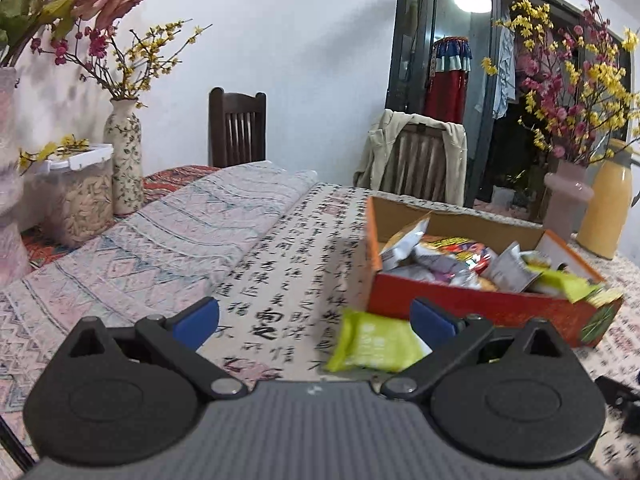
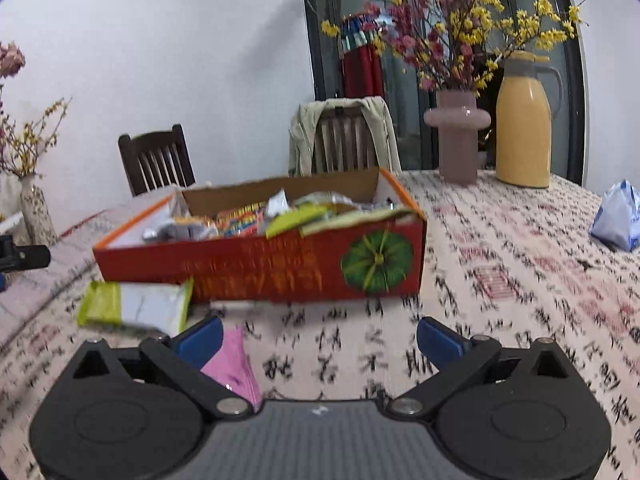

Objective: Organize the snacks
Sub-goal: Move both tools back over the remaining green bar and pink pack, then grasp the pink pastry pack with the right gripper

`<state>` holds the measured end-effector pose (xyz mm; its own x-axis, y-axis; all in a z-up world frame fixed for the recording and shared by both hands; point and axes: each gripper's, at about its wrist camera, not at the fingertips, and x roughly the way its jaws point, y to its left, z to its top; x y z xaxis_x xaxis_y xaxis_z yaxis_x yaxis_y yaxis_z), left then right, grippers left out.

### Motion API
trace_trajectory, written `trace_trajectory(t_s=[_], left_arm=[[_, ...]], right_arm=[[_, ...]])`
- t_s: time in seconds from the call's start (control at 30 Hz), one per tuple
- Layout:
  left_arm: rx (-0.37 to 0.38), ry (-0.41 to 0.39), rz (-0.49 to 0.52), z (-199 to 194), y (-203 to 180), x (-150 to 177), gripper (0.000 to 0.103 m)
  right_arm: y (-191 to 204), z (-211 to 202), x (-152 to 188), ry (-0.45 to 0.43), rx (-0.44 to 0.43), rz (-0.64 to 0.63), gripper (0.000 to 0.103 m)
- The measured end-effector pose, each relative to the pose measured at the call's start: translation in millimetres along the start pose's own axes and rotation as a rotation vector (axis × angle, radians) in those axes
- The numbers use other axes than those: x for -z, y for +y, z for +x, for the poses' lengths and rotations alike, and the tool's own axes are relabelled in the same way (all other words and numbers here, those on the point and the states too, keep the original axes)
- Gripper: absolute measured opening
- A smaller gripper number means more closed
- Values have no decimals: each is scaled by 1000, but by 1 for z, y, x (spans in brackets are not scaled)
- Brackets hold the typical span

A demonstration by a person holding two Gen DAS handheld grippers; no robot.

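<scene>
An orange-red cardboard box (image 1: 480,304) (image 2: 280,268) holds several snack packets. A green and white snack packet (image 1: 376,342) (image 2: 136,306) lies on the tablecloth against the box's near side. My left gripper (image 1: 316,318) is open just above the cloth, its right finger next to that packet, nothing between the fingers. My right gripper (image 2: 320,340) is open in front of the box, also holding nothing. A pink packet (image 2: 236,364) lies under its left finger.
The table is covered with a calligraphy cloth (image 1: 280,280) (image 2: 500,280). Flower vases (image 1: 124,160) and a lidded container (image 1: 84,200) stand at the left. A pink vase (image 2: 458,136), a yellow jug (image 2: 524,124) and a blue-white bag (image 2: 618,220) are at the right. Two chairs (image 2: 156,160) stand behind.
</scene>
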<state>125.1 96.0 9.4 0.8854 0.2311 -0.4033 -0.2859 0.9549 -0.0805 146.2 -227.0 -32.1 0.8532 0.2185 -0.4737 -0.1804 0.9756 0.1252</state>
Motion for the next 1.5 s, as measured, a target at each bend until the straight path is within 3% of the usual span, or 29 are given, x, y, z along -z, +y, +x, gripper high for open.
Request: trace_trajectory(t_s=[0.2, 0.5, 0.67, 0.9, 1.13, 1.27, 1.4, 1.5], left_arm=[[-32, 14, 29, 17, 2, 20, 103], [30, 17, 3, 16, 7, 21, 103], [53, 25, -21, 17, 11, 20, 103], [75, 31, -44, 18, 15, 19, 103], [91, 25, -58, 17, 18, 19, 103], [97, 21, -61, 16, 18, 20, 103], [98, 21, -63, 16, 18, 20, 103], [97, 22, -62, 16, 18, 20, 103]], right_arm=[[-5, 1, 1, 0, -31, 33, 103], [-1, 5, -3, 8, -10, 22, 103], [27, 4, -11, 25, -95, -12, 103], [68, 30, -12, 161, -165, -88, 103], [83, 52, -5, 249, -134, -137, 103], [86, 52, -3, 250, -123, -161, 103], [88, 50, -4, 238, -113, -184, 91], [87, 45, -5, 224, -128, -191, 71]])
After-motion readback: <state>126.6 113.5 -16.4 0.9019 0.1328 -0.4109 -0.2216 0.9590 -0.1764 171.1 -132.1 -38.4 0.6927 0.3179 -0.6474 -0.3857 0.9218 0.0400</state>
